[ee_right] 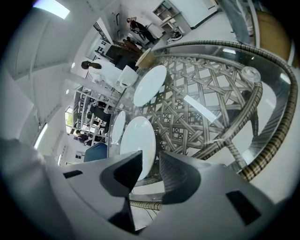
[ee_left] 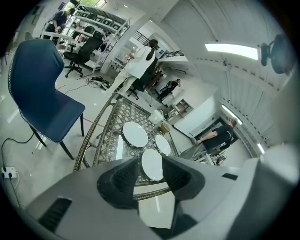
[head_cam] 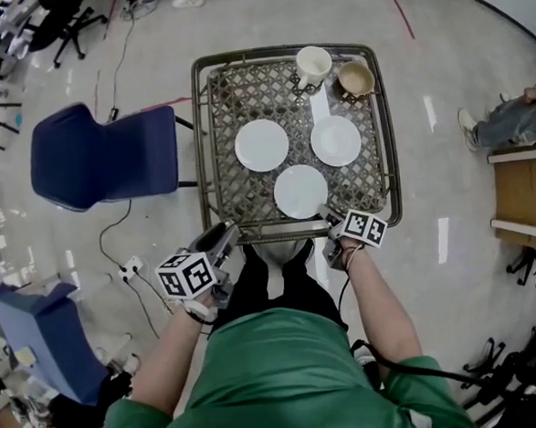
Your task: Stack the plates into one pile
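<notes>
Three white plates lie apart on the glass-topped lattice table (head_cam: 214, 93): a left plate (head_cam: 262, 145), a right plate (head_cam: 336, 141) and a near plate (head_cam: 300, 191). My left gripper (head_cam: 225, 232) hovers at the table's near edge with its jaws open and nothing between them. In the left gripper view, the near plate (ee_left: 152, 164) shows beyond the left gripper (ee_left: 151, 174). My right gripper (head_cam: 331, 221) is by the near plate's right rim, open and empty. In the right gripper view, the near plate (ee_right: 138, 140) lies just past the right gripper (ee_right: 150, 163).
A white mug (head_cam: 313, 65) and a tan cup (head_cam: 355, 78) stand at the table's far edge. A blue chair (head_cam: 99, 156) is left of the table, another (head_cam: 39, 343) at lower left. A wooden stool (head_cam: 521, 191) and a person's leg (head_cam: 504, 119) are on the right.
</notes>
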A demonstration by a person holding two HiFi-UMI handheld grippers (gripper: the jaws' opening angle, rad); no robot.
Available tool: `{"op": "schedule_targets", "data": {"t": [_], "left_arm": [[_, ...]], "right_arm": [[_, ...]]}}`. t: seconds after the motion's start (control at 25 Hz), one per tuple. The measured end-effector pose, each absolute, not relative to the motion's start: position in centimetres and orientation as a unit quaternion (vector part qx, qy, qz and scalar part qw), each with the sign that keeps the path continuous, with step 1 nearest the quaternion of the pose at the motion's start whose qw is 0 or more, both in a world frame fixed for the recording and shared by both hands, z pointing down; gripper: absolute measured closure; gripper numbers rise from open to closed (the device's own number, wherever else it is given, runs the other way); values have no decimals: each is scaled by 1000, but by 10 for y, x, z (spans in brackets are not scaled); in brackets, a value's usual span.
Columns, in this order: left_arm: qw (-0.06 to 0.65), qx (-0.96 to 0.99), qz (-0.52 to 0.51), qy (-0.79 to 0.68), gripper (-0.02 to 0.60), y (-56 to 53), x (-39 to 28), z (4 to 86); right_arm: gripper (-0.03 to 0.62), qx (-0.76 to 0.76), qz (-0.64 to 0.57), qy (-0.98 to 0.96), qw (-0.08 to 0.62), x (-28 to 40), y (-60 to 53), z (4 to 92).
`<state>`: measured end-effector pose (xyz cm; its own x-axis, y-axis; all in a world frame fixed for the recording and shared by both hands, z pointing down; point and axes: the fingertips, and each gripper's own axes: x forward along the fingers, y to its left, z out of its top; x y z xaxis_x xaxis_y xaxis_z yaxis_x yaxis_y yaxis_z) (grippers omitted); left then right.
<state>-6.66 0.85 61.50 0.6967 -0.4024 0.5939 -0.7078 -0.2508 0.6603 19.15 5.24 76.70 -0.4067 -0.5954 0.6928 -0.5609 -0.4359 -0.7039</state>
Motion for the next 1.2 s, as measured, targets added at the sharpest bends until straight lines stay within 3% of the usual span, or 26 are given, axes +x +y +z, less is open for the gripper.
{"op": "schedule_targets", "data": {"t": [0.36, 0.52, 1.2], "left_arm": [[502, 773, 148, -358, 410, 1, -66, 618], [503, 773, 146, -359, 410, -1, -67, 617], [504, 774, 138, -358, 411, -4, -71, 613]], "right_arm": [[468, -536, -657, 530, 13, 185, 46, 774], [533, -532, -663, 526, 13, 182, 47, 777], [566, -487, -645, 579, 106, 171, 30, 732]]}}
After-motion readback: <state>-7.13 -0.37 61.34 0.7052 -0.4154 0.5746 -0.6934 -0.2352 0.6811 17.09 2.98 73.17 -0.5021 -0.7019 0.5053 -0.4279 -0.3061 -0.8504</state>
